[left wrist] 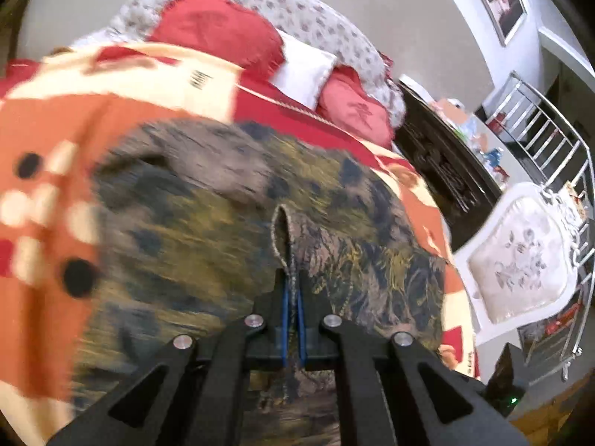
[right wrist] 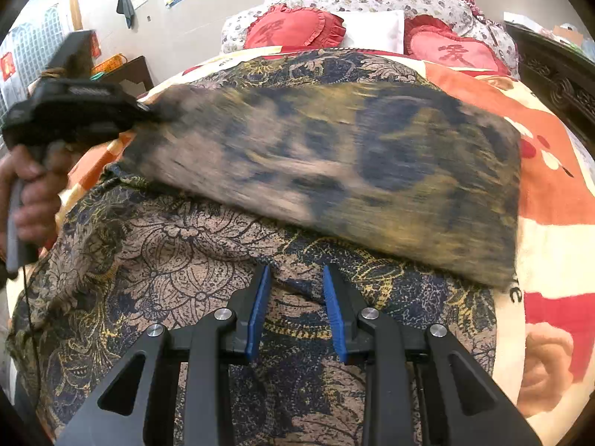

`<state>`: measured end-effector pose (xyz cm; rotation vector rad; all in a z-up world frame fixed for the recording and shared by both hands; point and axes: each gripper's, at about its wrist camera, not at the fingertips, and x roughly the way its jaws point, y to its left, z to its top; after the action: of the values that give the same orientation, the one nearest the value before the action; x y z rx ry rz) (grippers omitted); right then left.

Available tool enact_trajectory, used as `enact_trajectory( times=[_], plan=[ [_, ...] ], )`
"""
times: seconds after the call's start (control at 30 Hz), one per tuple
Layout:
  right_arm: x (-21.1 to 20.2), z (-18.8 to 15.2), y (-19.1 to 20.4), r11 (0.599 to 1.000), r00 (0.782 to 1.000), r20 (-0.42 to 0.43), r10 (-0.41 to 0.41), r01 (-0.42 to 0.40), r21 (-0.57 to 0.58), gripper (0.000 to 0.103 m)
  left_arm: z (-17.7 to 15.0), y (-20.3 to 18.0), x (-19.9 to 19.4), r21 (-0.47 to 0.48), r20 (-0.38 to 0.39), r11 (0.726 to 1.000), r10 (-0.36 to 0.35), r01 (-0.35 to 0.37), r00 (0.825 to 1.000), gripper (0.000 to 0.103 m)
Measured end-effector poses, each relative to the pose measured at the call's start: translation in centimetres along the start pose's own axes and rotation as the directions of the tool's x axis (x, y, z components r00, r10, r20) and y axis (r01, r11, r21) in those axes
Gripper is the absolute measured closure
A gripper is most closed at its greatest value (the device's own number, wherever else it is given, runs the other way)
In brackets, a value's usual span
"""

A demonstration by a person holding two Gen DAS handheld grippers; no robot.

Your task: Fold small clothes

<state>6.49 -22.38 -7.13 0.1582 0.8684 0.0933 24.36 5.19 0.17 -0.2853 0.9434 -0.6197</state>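
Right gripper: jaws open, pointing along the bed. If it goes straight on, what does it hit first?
Most likely the patterned garment: the right gripper hovers just over it, with the lifted, motion-blurred flap directly ahead. Depth to that flap is unclear.

left hand-held gripper | clamped on patterned garment hem | over orange-red bedspread
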Motion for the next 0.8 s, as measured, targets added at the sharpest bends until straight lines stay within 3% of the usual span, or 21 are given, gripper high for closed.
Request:
enact_trajectory(
  times=[0.2,0.27,0.47,0.57,0.63,0.7,0.8],
  plan=[
    [-0.1,0.0,-0.1,1.0,1.0,0.002,0.001,-0.001,0.002,0.073,0.4,5.4,0.3,-0.063,-0.034,0.986,0.149,-0.151,0.988,0.099],
    [-0.1,0.0,-0.1,1.0,1.0,0.002,0.0,0.0,0.002,0.072,0.1,6.0,0.8,-0.056,-0.052,0.975,0.212,-0.214,0.976,0.099],
    [-0.1,0.1,-0.2,1.0,1.0,-0.003,0.002,-0.002,-0.001,0.071,-1.2,5.7,0.1,-0.056,-0.028,0.949,0.308,-0.309,0.951,0.078],
    [-0.1,0.3,0.1,0.999,0.998,-0.029,0.051,-0.052,-0.013,0.054,-1.1,4.7,-1.7,-0.068,0.059,0.923,0.384,-0.38,0.922,0.065],
    [-0.7,0.5,0.1,0.997,0.995,-0.055,0.083,-0.083,-0.001,0.048,-0.9,3.4,-3.0,-0.069,0.137,0.922,0.387,-0.381,0.912,0.052],
    [-2.5,0.4,-1.0,0.989,0.992,0.001,0.126,-0.125,0.078,0.049,-0.8,1.3,-3.5,-0.014,0.196,0.931,0.361,-0.366,0.912,0.048],
    [-5.4,0.2,-3.7,0.974,0.992,0.117,0.043,-0.068,0.217,0.055,-0.6,-1.1,-0.9,0.122,0.178,0.925,0.336,-0.359,0.925,0.048]
  ],
)
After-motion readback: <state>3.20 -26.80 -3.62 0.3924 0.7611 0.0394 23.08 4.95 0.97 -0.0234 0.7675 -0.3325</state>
